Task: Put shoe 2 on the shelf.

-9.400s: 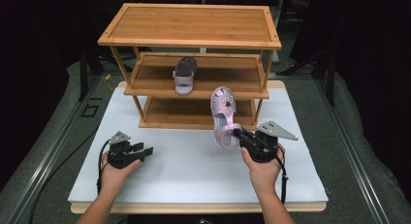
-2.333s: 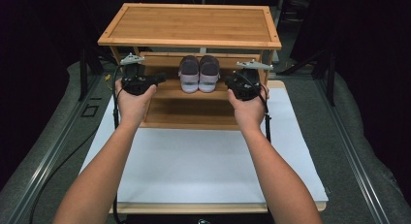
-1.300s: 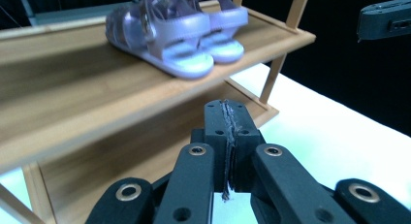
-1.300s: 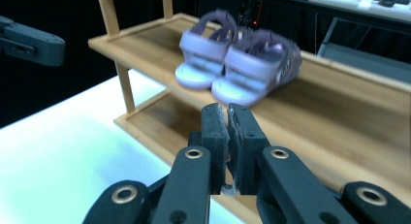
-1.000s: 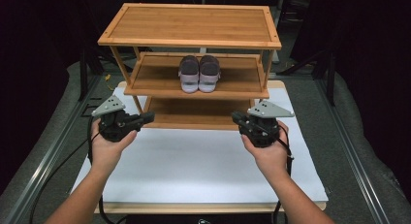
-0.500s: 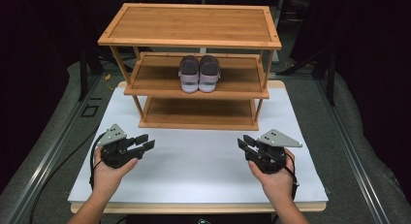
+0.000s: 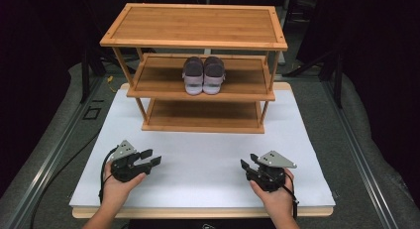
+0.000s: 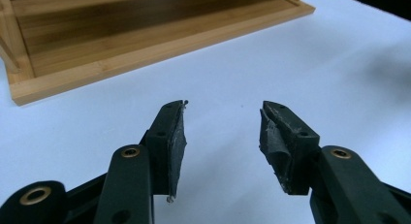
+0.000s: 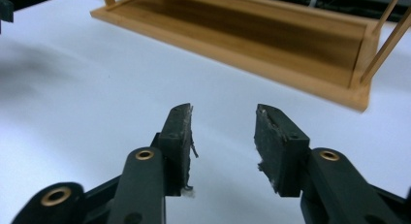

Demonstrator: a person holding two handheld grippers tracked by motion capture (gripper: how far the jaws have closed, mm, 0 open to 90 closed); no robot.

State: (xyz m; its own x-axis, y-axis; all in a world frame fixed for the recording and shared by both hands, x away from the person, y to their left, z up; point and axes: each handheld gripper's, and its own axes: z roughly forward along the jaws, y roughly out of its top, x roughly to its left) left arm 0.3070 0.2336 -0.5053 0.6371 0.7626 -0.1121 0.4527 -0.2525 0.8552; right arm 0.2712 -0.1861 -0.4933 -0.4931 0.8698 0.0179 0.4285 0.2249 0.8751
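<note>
A pair of grey and lilac shoes (image 7: 203,75) stands side by side on the middle shelf of a three-tier bamboo rack (image 7: 195,26). My left gripper (image 7: 150,157) rests low over the white board near its front left, held in a hand. Its jaws have just been opening and stand open (image 8: 223,132) with nothing between them. My right gripper (image 7: 248,165) sits low at the front right, also in a hand. Its jaws have likewise been opening and stand apart (image 9: 223,129), empty. Both point toward the rack's bottom shelf (image 8: 121,30) (image 9: 271,40).
The white board (image 7: 208,154) lies on a wooden table with its front edge just behind the hands. Grey padded floor and a metal rail (image 7: 54,154) flank the table. A black cable (image 7: 103,174) trails from the left gripper.
Both hands have come down and back from in front of the rack to the front of the white board. Both sets of jaws have spread open. The shoes have not moved.
</note>
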